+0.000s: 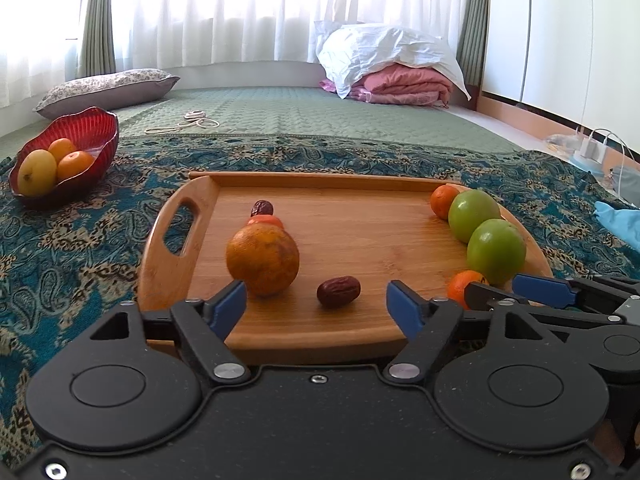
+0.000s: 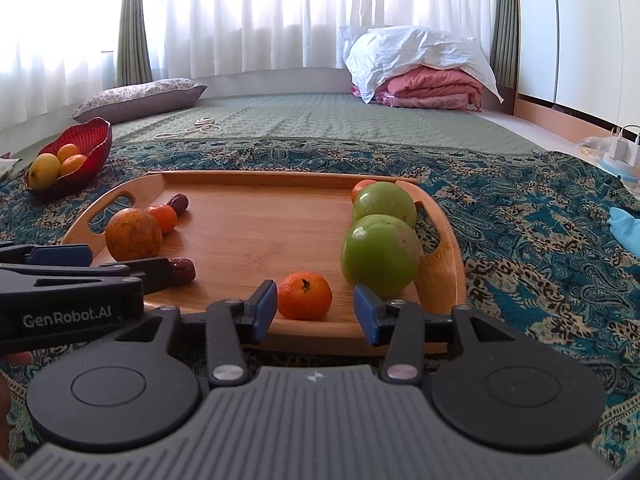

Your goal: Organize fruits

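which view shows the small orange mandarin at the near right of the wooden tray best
The right wrist view: the small orange mandarin sits whole, stem visible, just ahead of the open right gripper. In the left wrist view it is half hidden behind the right gripper's finger.

Text read: "GenRobot.AI", white letters on black.
Carrier: side of the left gripper (image 2: 86, 268), seen at the left edge of the right wrist view.
Emblem: a small pale mark sat on the grey ribbed housing (image 2: 312, 420) of the right gripper; it could not be read.
Left wrist view: no legible text.
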A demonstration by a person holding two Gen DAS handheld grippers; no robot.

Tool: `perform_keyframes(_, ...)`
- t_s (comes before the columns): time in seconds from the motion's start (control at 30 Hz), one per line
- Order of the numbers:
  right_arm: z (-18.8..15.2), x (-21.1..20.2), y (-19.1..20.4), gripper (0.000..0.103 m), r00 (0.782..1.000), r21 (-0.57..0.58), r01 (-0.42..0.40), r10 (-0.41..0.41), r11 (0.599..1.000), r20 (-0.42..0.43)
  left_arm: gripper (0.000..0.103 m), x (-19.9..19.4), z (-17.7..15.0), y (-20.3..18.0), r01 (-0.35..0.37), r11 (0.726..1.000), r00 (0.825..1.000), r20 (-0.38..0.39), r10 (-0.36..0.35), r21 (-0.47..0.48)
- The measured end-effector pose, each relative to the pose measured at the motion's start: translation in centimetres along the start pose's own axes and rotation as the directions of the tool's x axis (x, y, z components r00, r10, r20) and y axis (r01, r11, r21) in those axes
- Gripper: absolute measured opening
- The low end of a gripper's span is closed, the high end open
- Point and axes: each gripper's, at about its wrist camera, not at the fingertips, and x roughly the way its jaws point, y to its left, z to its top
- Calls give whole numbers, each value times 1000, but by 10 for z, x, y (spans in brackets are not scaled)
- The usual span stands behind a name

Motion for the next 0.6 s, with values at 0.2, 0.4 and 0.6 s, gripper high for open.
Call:
perform_keyframes(0.2,-9,-5,1,65,1000,-6,3,-3,1000,-12,82,-9,-8,2,-7,1000,1000,-2,7,11)
perform_keyframes(0.4,-17,-11,1,68,1000,-15,15,-15,1000,-10,83,-12,-18,6,-18,1000,1000,-26,18,5)
perform_keyframes(0.6,-24,-12,-2,68,999,-4,21,-21,1000,-26,87,-13,-26,8,-29,1000,999,-39,29,13)
